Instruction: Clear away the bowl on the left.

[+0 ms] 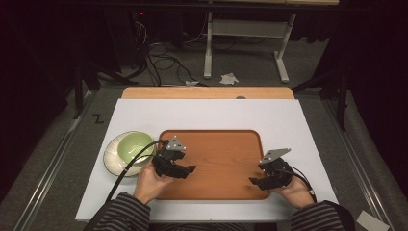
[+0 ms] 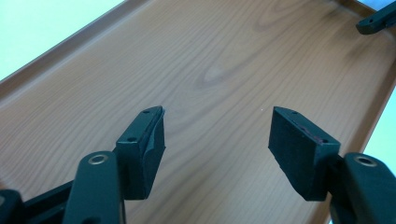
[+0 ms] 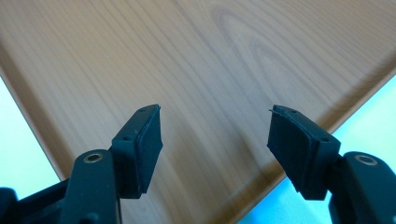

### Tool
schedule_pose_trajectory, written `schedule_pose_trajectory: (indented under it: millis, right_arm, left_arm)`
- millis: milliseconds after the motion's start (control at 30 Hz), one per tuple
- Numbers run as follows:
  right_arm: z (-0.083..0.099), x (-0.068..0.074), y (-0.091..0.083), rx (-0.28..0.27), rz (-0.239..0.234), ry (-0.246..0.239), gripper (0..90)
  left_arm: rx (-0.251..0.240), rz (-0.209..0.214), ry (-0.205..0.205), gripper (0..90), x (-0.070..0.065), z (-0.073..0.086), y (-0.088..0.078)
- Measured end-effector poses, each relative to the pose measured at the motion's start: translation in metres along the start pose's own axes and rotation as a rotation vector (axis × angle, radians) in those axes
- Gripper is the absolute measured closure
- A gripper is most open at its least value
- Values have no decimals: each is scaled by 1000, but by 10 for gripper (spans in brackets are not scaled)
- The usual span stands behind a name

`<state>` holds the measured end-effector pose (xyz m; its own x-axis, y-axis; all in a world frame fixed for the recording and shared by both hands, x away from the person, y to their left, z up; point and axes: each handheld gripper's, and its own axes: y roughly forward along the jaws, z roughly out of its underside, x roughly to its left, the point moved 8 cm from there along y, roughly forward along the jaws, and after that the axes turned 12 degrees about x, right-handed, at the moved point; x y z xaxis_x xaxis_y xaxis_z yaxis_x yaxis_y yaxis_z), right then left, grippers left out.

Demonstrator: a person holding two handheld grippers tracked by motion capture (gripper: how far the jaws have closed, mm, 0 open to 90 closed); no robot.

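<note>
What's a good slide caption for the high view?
Both open grippers, left and right, over a wooden tray beside a green bowl.

Warm reddish-brown tray (image 1: 216, 144) with looping wood grain, sitting on a plain white surface (image 1: 207, 113) that has a pale wooden strip (image 1: 207, 92) at its far edge. Pale green bowl (image 1: 133, 146) on a cream plate (image 1: 111, 156) with a dark rim. Both grippers, left (image 1: 185, 169) and right (image 1: 257, 181), are matte black with grey top plates, and the sleeves (image 1: 120, 214) carry dark grey-and-black stripes.
</note>
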<state>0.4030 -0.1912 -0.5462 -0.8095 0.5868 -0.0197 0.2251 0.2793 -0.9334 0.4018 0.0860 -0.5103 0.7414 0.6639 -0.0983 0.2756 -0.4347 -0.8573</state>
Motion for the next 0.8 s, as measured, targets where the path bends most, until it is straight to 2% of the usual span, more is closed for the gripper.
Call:
schedule_pose_trajectory:
  millis: [133, 233, 800]
  right_arm:
    - [0, 0, 0, 4, 2, 3, 367]
    - [0, 0, 0, 0, 0, 9, 367]
    - [0, 0, 0, 2, 1, 6, 367]
  left_arm:
    - [15, -22, -3, 367, 3, 1, 0]
    - [-14, -25, -12, 369, 4, 0, -5]
    - [-36, -39, -27, 389, 11, -1, -12]
